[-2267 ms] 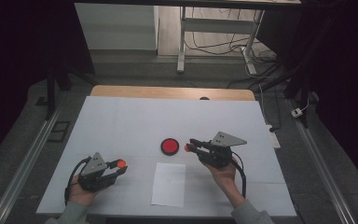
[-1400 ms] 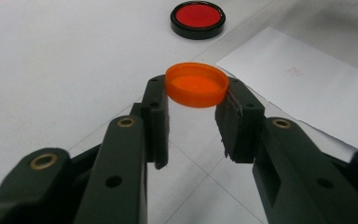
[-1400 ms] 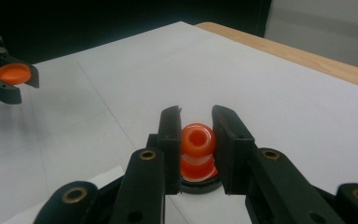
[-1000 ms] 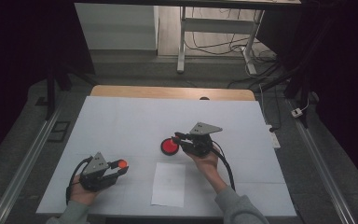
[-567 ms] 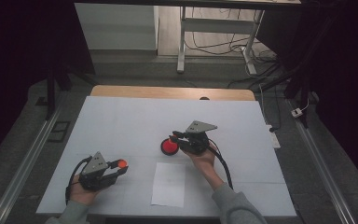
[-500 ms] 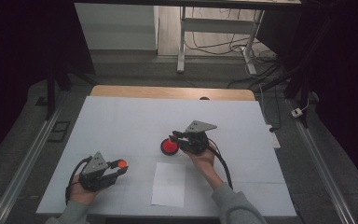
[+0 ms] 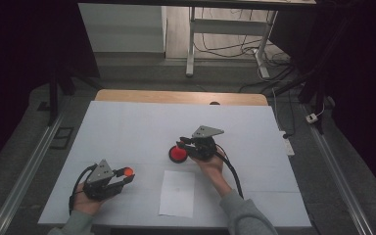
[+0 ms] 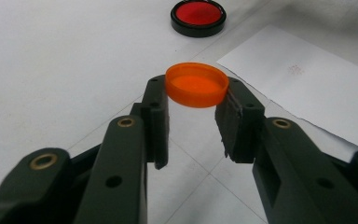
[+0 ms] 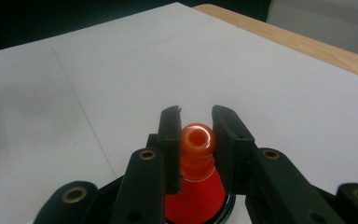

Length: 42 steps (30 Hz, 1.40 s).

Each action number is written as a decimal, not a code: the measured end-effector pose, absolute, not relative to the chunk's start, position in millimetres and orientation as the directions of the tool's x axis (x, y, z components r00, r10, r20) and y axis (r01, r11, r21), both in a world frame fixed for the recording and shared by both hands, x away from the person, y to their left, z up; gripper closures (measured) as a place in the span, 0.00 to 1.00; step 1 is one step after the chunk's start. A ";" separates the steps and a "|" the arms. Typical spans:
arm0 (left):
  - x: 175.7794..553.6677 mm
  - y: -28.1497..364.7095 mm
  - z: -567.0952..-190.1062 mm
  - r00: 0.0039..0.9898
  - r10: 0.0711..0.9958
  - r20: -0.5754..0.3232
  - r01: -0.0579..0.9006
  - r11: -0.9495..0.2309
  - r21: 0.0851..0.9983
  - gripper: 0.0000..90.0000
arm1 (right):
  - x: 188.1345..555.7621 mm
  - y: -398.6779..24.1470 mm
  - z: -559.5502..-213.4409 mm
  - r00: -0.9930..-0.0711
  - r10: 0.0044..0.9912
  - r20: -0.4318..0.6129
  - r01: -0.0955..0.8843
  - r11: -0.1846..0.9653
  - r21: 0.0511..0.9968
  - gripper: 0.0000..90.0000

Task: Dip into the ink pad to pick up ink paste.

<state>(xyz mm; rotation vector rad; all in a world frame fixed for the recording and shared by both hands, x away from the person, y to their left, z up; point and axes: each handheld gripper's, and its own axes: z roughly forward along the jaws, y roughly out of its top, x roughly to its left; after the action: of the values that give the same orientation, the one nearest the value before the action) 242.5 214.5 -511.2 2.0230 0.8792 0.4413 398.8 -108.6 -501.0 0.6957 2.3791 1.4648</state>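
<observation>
**Right tool has closed on the stamp over the red pad**

A couple of seconds ago the right tool (image 7: 185,143) sat off to the side of the red ink pad (image 7: 177,154). It has since slid across and now hangs directly over the pad, which barely moved. Its jaws are clamped on an orange, bulb-topped stamp handle (image 9: 197,140), whose skirt flares down into the pad's red well just below the jaw tips. My read is that inking is underway or about to finish, and the print on paper comes next.

The left tool (image 8: 192,122) has not shifted. Between its jaw tips it grips a shallow orange cap (image 8: 196,85), a smooth, translucent plastic disc with a low rim, held clear of the tabletop (image 7: 137,122). This is likely the pad's lid, kept out of the way.

Ahead and to the right of the left tool lies a white paper sheet (image 8: 307,88), flat and matte, with a faint mark near its middle. Farther ahead, the pad is a round black plastic dish with a bright red centre. The tabletop under it all is a pale, dull sheet with thin straight lines, edged with wood at the far side.
</observation>
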 end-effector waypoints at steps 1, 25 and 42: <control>242.5 214.4 -511.2 0.689 0.725 -0.017 0.420 -0.380 0.824 0.72 | 399.3 -108.8 -501.8 -0.850 0.526 0.026 0.264 0.384 0.885 0.81; 242.7 215.2 -511.6 0.689 0.724 -0.020 0.423 -0.380 0.823 0.72 | 404.0 -94.6 -519.7 -0.846 0.532 -0.032 0.267 0.475 0.839 0.81; 242.0 215.6 -510.6 0.686 0.728 -0.019 0.422 -0.376 0.825 0.72 | 405.3 -94.7 -523.6 -0.841 0.541 -0.016 0.285 0.467 0.837 0.81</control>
<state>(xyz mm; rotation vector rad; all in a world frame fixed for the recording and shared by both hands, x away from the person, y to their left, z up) 242.0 215.6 -510.6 2.0202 0.8843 0.4411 405.3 -94.7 -523.6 0.7057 2.4391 1.3126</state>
